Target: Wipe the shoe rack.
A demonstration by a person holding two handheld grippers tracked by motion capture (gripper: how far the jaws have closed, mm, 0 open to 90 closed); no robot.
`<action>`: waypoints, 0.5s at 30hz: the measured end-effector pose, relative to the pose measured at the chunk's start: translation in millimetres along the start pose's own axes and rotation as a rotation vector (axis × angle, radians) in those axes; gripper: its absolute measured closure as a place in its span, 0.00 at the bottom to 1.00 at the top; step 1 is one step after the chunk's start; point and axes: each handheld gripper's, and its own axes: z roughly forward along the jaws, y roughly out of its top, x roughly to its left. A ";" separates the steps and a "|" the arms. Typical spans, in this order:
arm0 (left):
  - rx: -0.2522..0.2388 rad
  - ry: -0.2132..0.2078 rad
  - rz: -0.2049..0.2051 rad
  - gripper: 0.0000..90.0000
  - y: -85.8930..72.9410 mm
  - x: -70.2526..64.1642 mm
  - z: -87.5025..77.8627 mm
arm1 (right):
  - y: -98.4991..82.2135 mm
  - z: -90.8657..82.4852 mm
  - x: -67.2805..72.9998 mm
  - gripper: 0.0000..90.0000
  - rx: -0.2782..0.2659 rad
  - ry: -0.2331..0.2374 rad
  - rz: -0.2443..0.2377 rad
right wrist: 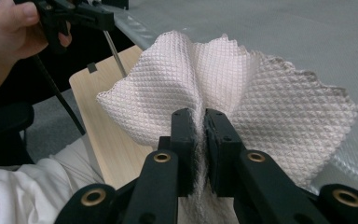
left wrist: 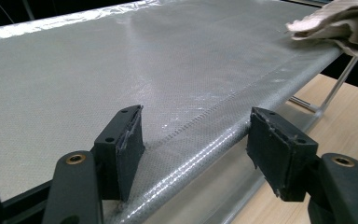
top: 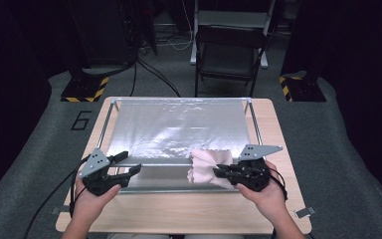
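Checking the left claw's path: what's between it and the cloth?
In the high view, just bare silver sheet along the near rail, from the open left claw to the cloth pinched in the right claw.

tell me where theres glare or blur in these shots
High view: glare streaks across the silver sheet, room behind dark. Left gripper view: soft sheen on the sheet, cloth at far corner slightly soft. Right gripper view: cloth weave sharp, hand behind blurred.

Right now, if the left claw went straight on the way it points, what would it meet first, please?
Probably the silvery mesh sheet: the open left claw already straddles its near edge. The pink cloth lies off to one side.
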 end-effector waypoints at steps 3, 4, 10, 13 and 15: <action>-0.001 -0.002 -0.004 0.40 0.3 0.8 0.0 | -5.3 -4.0 2.3 0.91 0.000 -0.013 -0.009; -0.002 0.001 -0.003 0.40 0.3 1.0 0.2 | -11.6 -8.4 3.2 0.91 -0.001 -0.023 -0.007; -0.002 0.003 -0.007 0.40 -0.1 3.0 -0.1 | -33.2 -19.1 2.1 0.91 -0.003 -0.056 0.034; -0.008 0.012 -0.010 0.40 -0.4 2.3 -0.2 | -48.5 -32.7 4.3 0.91 -0.037 -0.081 0.060; -0.009 0.012 -0.010 0.40 -0.6 2.2 -0.1 | -51.3 -35.3 4.5 0.91 -0.040 -0.086 0.066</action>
